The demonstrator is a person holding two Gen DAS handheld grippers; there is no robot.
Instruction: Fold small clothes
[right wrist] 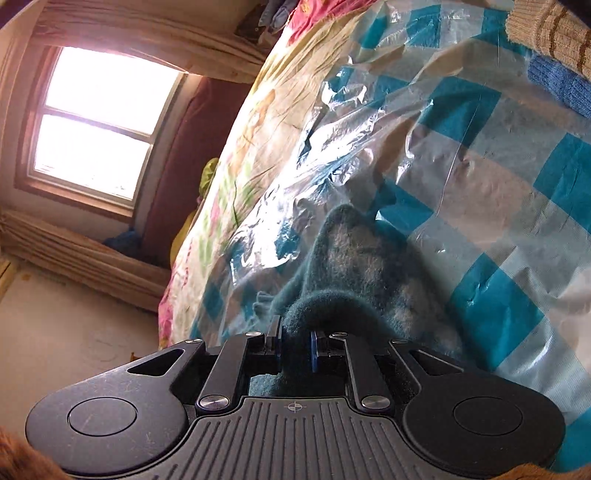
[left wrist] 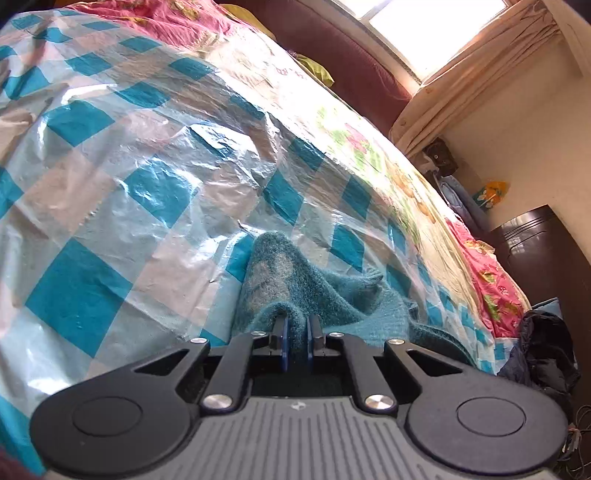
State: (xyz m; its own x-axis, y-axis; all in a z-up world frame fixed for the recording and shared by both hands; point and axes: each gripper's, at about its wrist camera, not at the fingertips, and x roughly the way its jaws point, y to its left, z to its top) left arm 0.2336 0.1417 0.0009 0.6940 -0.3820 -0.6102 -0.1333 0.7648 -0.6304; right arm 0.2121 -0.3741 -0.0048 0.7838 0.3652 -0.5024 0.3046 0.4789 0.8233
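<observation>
Pinching a fold of the teal knit (left wrist: 325, 291), the left gripper (left wrist: 297, 330) sits at the lower centre of its frame, jaws drawn nearly together with fuzzy cloth bunched between the blue pads. The knit lies rumpled on the checked sheet (left wrist: 122, 192), a crinkled plastic cover in teal, white and grey squares that fills the left and middle of the view. A floral quilt (left wrist: 373, 147) runs along the sheet's far edge toward the upper right, where a window (left wrist: 436, 33) and curtain (left wrist: 476, 74) show.

In the right wrist view, the right gripper (right wrist: 296, 345) is likewise clamped on the knit (right wrist: 354, 258), a thick roll of it wedged between its jaws at lower centre. The cloth stretches away up the middle of the frame, resting on the sheet (right wrist: 498, 184). A tan striped garment (right wrist: 546, 37) and a blue knit piece (right wrist: 561, 85) lie at the upper right corner. The window (right wrist: 99, 125) glows at the upper left.
</observation>
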